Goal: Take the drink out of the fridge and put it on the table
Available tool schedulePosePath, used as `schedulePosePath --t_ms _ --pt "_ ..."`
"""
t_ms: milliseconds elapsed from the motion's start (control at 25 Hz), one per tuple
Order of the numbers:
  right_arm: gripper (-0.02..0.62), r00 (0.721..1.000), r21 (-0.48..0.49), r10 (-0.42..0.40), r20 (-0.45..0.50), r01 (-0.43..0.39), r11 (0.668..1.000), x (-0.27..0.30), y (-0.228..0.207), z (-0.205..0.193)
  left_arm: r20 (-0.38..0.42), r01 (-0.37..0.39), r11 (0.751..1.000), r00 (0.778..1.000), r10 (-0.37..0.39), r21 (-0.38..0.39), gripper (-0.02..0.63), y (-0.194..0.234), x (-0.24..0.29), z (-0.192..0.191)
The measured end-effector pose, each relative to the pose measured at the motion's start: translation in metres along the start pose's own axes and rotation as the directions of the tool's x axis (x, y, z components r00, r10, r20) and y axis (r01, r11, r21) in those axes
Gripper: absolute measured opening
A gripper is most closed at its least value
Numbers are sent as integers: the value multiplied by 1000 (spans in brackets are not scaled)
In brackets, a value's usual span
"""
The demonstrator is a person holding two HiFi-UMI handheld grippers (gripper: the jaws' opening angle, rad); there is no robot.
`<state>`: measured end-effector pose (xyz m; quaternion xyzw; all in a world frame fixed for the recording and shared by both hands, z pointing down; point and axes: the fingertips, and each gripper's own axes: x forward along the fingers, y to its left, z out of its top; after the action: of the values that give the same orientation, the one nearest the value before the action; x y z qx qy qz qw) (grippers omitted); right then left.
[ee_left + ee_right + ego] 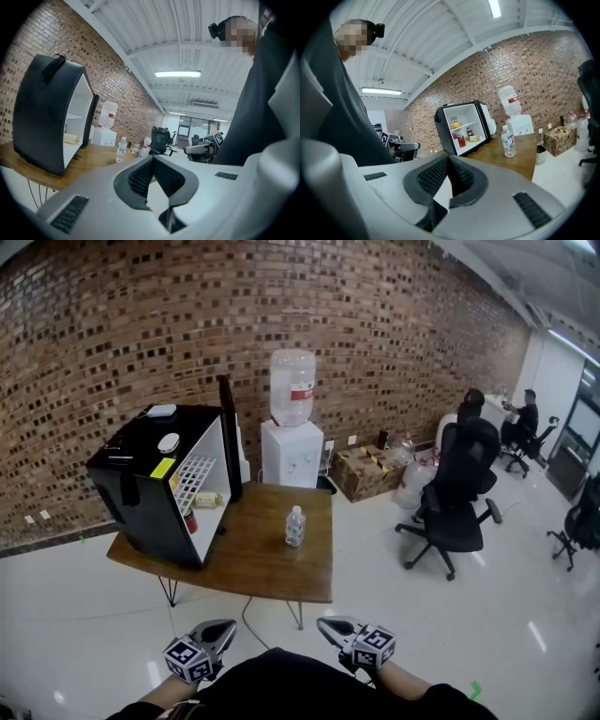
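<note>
1. The left gripper [152, 159] and right gripper [449, 158] are both closed tight on nothing. They are held low by the person's body, probably a resting carry, since nothing is within reach.
2. The table [272, 563] stands well ahead of them.
3. A water bottle [295, 526] stands upright on it, apart from the fridge [141, 484]; it is likely the drink, already delivered.
4. The fridge door is open, showing a red can [190, 519] inside.
</note>
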<state>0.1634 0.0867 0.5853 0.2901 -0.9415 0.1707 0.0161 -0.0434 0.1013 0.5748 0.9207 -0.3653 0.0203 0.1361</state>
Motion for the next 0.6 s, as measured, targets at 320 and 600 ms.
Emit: schedulePosePath --t_ms 320,600 --pt "0 997 -26 58 -42 -59 998 21 31 0 55 -66 998 996 67 -23 2 7 -37 0" --pt "0 995 -27 76 -71 -78 997 16 30 -5 75 -87 995 993 90 -38 2 -3 -42 5"
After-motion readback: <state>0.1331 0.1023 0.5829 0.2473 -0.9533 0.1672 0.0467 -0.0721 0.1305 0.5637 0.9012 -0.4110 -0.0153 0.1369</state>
